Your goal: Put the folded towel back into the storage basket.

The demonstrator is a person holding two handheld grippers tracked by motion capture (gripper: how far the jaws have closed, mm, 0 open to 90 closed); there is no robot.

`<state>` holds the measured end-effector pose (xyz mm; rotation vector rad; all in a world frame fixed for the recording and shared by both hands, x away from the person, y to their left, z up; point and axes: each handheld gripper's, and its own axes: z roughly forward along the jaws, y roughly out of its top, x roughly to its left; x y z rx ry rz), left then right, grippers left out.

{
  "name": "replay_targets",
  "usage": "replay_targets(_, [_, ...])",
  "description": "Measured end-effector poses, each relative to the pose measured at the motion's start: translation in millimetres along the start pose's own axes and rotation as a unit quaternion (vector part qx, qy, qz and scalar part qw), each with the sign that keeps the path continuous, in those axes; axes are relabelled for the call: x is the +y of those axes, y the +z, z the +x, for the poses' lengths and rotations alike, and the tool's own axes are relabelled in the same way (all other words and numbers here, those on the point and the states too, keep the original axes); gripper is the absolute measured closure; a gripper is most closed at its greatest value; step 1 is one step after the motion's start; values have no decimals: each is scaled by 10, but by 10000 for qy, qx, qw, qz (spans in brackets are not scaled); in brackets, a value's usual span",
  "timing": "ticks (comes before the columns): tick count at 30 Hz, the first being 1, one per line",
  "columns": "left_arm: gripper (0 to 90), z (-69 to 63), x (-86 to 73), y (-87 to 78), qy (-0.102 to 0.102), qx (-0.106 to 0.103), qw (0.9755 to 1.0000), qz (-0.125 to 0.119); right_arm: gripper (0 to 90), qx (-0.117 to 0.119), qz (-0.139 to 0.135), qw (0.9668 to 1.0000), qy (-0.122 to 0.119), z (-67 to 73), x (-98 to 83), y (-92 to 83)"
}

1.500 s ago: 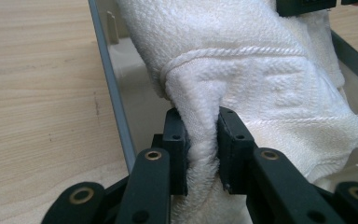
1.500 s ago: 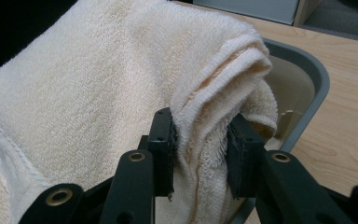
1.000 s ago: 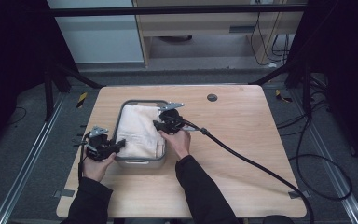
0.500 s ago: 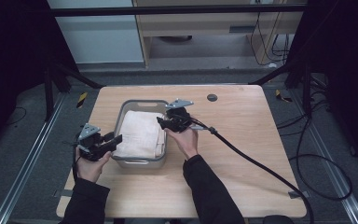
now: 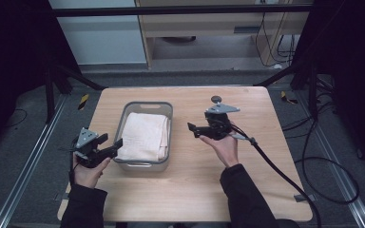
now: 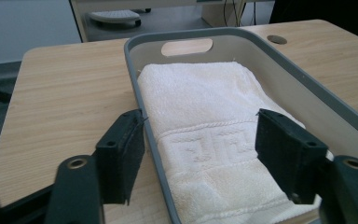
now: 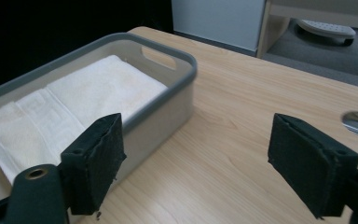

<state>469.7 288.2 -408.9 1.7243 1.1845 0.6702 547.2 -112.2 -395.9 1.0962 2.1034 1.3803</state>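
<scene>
Both grippers, left (image 5: 110,147) and right (image 5: 194,128), have withdrawn from the towel (image 5: 145,135), jaws just opened wide, empty; clear the basket (image 5: 129,107) rim.

— What do the hands carry over the wooden tabletop?
— Two black grippers: the left gripper (image 5: 105,149) and right gripper (image 5: 193,128), each topped by a grey three-cornered plate, with blocky padded jaws.
— Clothing?
— Dark long sleeves (image 5: 245,199). A thick black cable (image 5: 285,176) trails toward the tabletop's near right corner.
</scene>
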Motion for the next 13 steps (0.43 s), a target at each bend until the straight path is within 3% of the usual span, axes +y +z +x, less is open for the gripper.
replay_targets(5, [287, 44, -63, -32, 40, 112, 9999, -18, 141, -208, 40, 9997, 118, -217, -241, -317])
replay_targets(13, [280, 190, -196, -154, -185, 277, 9994, -126, 141, -535, 147, 9977, 398, -592, -700, -727])
